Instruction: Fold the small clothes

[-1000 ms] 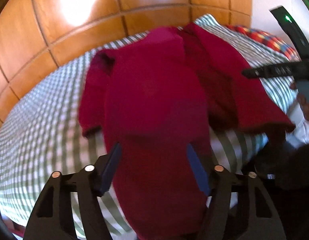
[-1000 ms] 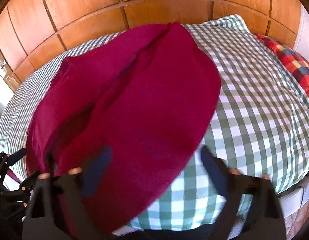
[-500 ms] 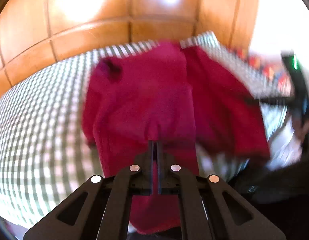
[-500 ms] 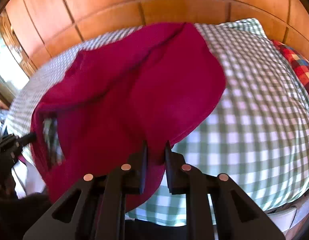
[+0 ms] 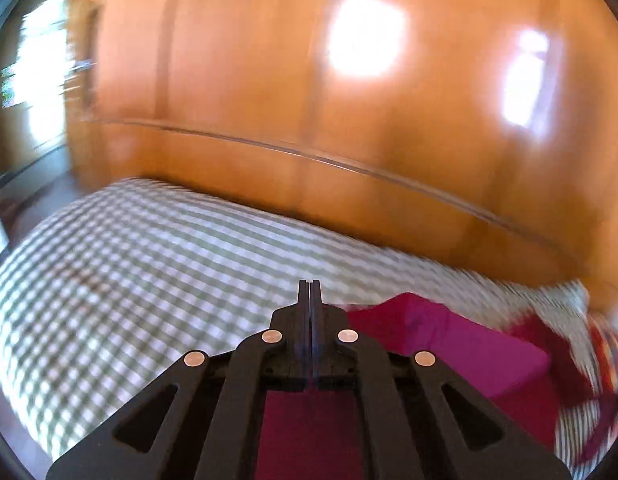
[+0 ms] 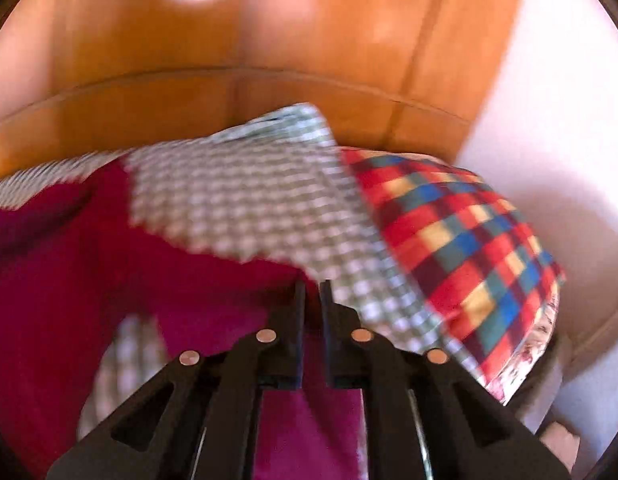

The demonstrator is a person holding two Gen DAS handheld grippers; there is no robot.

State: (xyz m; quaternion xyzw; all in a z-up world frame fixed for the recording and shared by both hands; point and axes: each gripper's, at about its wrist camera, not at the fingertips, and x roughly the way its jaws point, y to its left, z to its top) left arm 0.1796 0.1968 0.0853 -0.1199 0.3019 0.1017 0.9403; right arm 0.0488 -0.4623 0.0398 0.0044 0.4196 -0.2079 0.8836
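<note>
Left gripper (image 5: 309, 286) fully closed on red garment (image 5: 469, 344); right gripper (image 6: 312, 286) nearly closed, jaws just widened, garment between. Plaid pillow (image 6: 469, 240) right, wood wall (image 5: 309, 100) far, checked bedsheet (image 5: 129, 280) w/ nothing blocking.

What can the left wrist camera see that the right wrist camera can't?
Only the left view shows the shut left gripper and a bright window at the far left. Only the right view shows the right gripper, some dark red garment between its fingers, and a multicoloured checked pillow. Both show the garment, the green-and-white checked bedspread and the orange wooden headboard.
</note>
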